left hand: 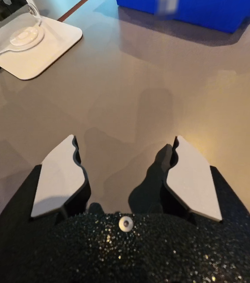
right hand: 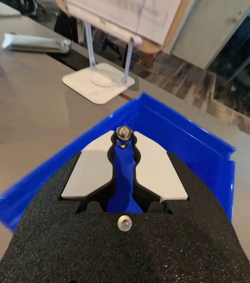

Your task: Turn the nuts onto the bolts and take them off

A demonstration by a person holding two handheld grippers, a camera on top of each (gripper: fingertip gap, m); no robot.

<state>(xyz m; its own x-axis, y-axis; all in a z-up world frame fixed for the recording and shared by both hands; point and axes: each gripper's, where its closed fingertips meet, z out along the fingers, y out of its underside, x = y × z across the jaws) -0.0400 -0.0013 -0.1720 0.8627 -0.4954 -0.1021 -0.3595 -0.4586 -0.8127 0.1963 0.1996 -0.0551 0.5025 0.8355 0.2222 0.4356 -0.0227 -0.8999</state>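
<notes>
Grey, glossy worktop (left hand: pixel 136 73) throughout, catching warm light on one side; beyond its far edge, a dark mottled floor (right hand: pixel 182 73) and pale panels, all blurred.

Left tool (left hand: pixel 125 140): spread wide apart, nothing between the white-faced fingers (left hand: pixel 60 176), hovering above bare worktop with only soft shadows beneath. Well beyond it and off to the left, a white stand base (left hand: pixel 33 50) with rounded corners and a clear round foot on it. Farther back and to the right of that base, a blue bin (left hand: pixel 197 15), partly cut off by the picture's edge and blurred.

Right tool (right hand: pixel 123 136): drawn close together and clamped on a bolt (right hand: pixel 124 141) right at the fingertips (right hand: pixel 139 137). Silver nut (right hand: pixel 124 132) sitting on the threaded end facing the camera; whether a washer is part of it, cannot tell. Bolt head pointing down toward the blue bin (right hand: pixel 174 134), directly over the bin's floor near its far corner; touching the floor or not, cannot tell. Just past that corner of the bin, the same white stand base (right hand: pixel 98 85), with clear legs rising to a pale board (right hand: pixel 121 15). Far left of the base, a blurred silvery bar-shaped object (right hand: pixel 35 43) lying on the worktop.
</notes>
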